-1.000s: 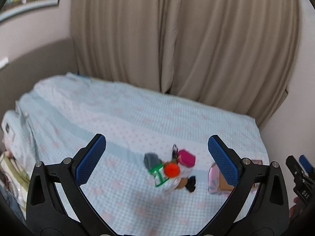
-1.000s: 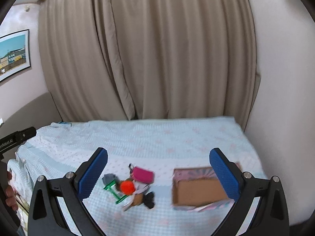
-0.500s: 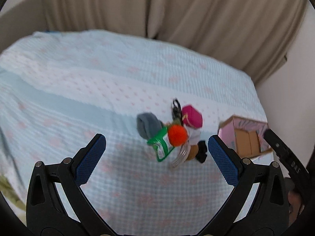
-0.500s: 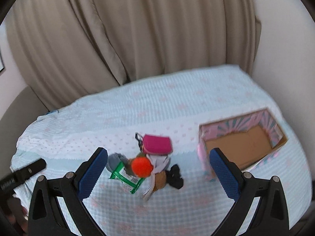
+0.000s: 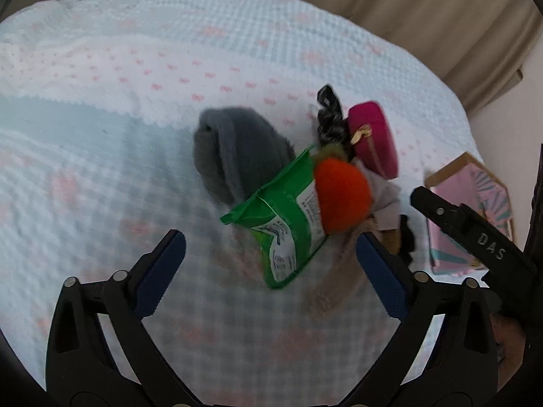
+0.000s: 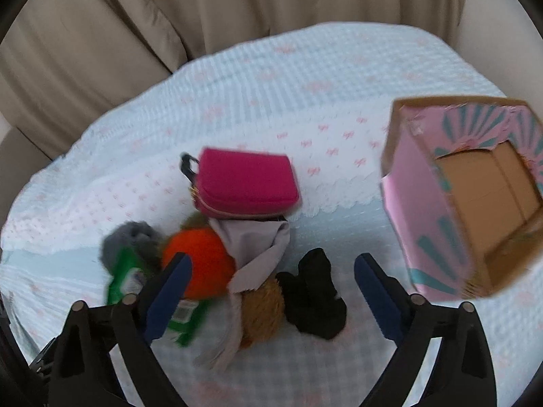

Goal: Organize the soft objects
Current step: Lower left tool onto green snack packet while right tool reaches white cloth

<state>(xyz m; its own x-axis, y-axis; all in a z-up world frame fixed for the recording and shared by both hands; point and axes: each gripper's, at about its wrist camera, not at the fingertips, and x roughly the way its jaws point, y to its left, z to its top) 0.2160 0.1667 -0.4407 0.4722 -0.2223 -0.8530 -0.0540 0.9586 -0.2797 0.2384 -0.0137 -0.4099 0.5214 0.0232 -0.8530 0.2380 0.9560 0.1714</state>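
bare bedspread point(image 6: 342, 78) behind clutter pile point(image 6: 217, 264), box point(image 6: 475, 210) blocking right

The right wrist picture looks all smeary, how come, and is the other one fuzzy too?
Right wrist view: motion blur smears the pink cardboard box and magenta pouch; the fisheye bends the bed's edge. Left wrist view: less blur, the green packet's print shows but is unreadable; soft, even light, no glare.
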